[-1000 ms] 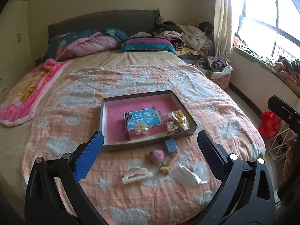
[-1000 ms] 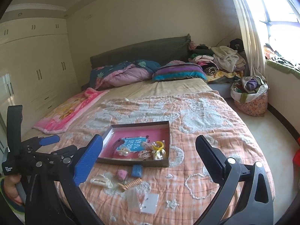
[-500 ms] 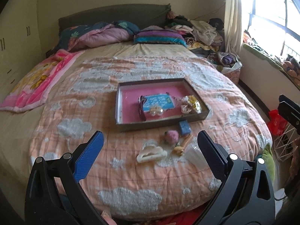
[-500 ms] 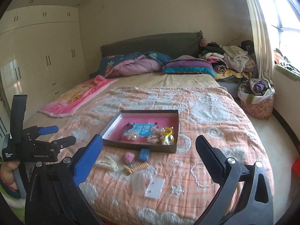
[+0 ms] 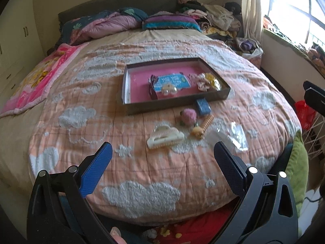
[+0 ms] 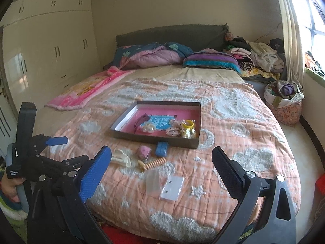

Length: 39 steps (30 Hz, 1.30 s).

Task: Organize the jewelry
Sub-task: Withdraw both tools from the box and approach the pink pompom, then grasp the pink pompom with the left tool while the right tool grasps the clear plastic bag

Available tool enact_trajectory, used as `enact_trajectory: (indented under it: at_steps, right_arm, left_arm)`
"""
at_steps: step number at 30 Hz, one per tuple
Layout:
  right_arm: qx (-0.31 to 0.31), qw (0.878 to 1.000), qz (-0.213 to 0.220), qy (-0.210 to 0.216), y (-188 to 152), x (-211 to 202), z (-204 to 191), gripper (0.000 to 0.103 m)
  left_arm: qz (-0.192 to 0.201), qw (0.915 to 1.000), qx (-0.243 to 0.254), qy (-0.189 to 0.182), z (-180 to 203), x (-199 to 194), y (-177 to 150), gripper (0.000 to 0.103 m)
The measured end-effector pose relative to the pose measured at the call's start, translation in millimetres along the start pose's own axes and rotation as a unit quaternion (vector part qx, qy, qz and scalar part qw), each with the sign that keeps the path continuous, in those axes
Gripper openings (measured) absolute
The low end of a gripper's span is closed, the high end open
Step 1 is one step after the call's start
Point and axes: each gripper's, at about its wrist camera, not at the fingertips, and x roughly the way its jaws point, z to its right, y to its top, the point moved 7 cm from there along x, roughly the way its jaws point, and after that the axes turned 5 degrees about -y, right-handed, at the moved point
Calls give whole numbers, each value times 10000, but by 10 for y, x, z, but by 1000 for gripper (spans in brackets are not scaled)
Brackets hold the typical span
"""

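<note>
Hovering off the foot of the bed (image 5: 142, 172), both grippers hold nothing — the left gripper (image 5: 162, 168) and the right gripper (image 6: 161, 170) each have their fingers spread wide apart, well short of the jewelry. On the quilt sits a tray (image 5: 130, 85) with a pink floor; inside it lie a blue card (image 5: 172, 81), a dark hairband (image 5: 152, 87) at the card's 9 o'clock, and a cluster of yellow and patterned pieces (image 5: 207, 81) at its 3 o'clock. Loose items lie outside, at the tray's 6 o'clock: a blue clip (image 5: 203, 105) just beside the wall, a pink pom-pom (image 5: 189, 117), a spiral tie (image 5: 204, 126), a cream claw clip (image 5: 164, 138), and clear bags (image 5: 237, 136). In the right view, a hand (image 6: 10, 189) grips the left tool's handle at 8 o'clock.
</note>
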Motion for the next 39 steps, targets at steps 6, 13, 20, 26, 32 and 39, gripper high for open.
enact_trajectory:
  at_steps: [6, 13, 20, 26, 32, 39]
  right_arm:
    - [-204, 9995, -226, 52, -189, 101, -84, 99]
    - [-494, 9975, -503, 96, -431, 255, -173, 99]
    - [-614, 9944, -833, 195, -670, 480, -229, 99]
    - [-765, 9914, -1027, 272, -811, 686, -301, 98]
    - [-895, 9882, -1198, 330, -899, 900, -364, 98]
    - [-992, 9845, -1392, 387, -961, 1239, -402, 84]
  left_arm:
    - [-235, 9997, -47, 14, -45, 112, -213, 93]
    - [-420, 9990, -175, -19, -132, 249, -353, 93]
    - [-522, 9984, -196, -112, -121, 404, -364, 93]
    - [-447, 9984, -274, -215, -162, 546, -125, 93]
    - [-522, 9980, 42, -340, -68, 798, 190, 81]
    - [-800, 9945, 228, -642, 116, 1130, 374, 75]
